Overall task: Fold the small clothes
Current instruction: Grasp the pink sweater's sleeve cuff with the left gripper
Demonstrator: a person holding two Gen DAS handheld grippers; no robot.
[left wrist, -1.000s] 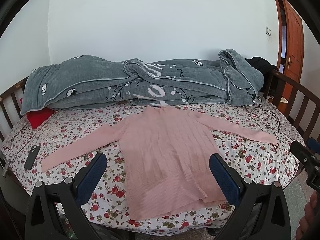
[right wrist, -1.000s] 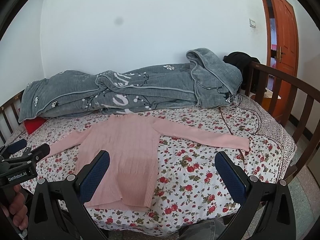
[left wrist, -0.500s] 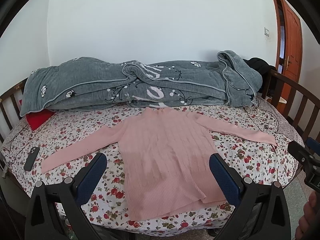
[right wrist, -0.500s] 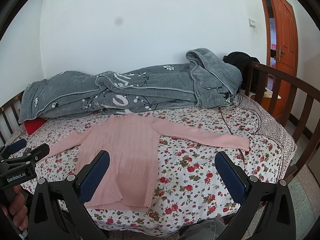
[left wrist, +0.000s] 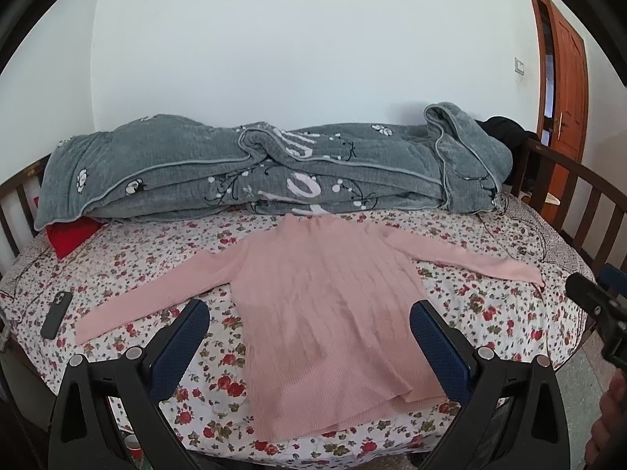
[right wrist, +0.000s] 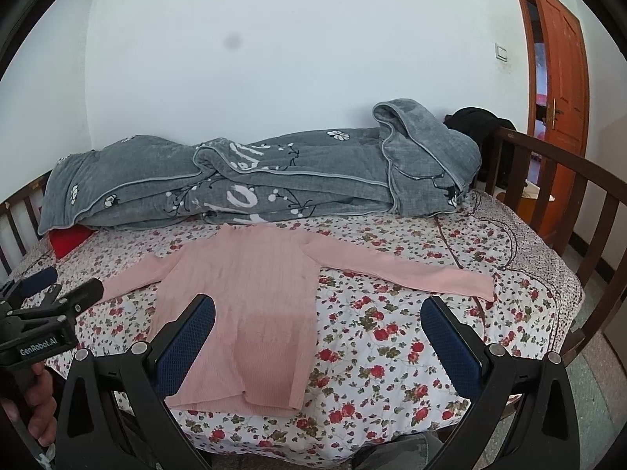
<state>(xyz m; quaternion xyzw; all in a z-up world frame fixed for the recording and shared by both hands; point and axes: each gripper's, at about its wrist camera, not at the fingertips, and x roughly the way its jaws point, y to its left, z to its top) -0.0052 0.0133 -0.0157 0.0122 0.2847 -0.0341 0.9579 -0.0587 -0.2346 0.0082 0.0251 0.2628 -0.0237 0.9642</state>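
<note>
A pink ribbed sweater (left wrist: 325, 305) lies flat on the floral bedsheet (left wrist: 129, 258), collar toward the wall, both sleeves spread out. It also shows in the right wrist view (right wrist: 250, 301). My left gripper (left wrist: 309, 333) is open and empty, held in front of the bed over the sweater's lower body. My right gripper (right wrist: 319, 333) is open and empty, in front of the bed beside the sweater's right hem. The left gripper shows in the right wrist view (right wrist: 58, 297), the right gripper at the left wrist view's edge (left wrist: 595, 297).
A rolled grey blanket (left wrist: 274, 172) lies along the wall behind the sweater. A red cushion (left wrist: 72, 233) and a black phone (left wrist: 57, 313) lie at the left. Dark wooden bed rails (right wrist: 564, 196) stand at both ends. An orange door (right wrist: 560, 78) is at the right.
Both grippers have stayed open. The left wrist view has tilted up slightly, so the bed sits a little lower in the frame. The sweater has not moved.
</note>
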